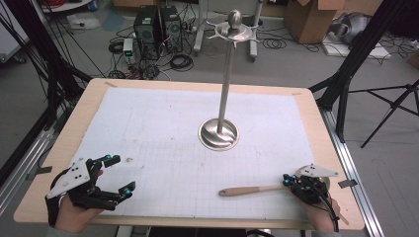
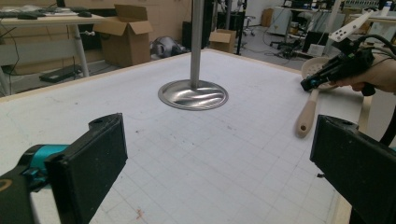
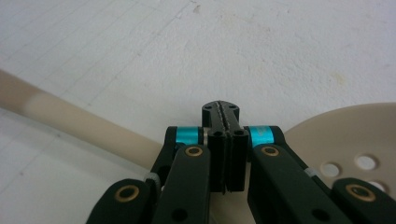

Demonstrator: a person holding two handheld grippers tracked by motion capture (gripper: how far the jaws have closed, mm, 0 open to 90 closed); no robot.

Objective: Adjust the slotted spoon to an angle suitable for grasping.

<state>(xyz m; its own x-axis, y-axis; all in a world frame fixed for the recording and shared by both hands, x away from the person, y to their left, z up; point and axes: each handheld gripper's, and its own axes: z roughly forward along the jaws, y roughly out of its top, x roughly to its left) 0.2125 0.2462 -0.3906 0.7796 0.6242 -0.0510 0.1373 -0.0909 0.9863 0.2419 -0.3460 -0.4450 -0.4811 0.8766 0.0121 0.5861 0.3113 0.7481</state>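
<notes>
Two grippers wait: the left gripper [image 1: 117, 174] gapes idle, while the right gripper [image 3: 221, 112], clenched empty, sits over the skimmer [image 1: 252, 189] lying near the table's [image 1: 197, 85] front edge. Next, probably opening to grasp the handle.

Your thing here is a slotted spoon [image 1: 252, 189], pale beige with a long rounded handle and a round bowl [image 3: 359, 140] that has holes punched through it. It's lying flat on the white gridded mat near the front right, handle stretched out to the left toward the middle, with a small hole at the handle's tip [image 2: 304, 126].
</notes>
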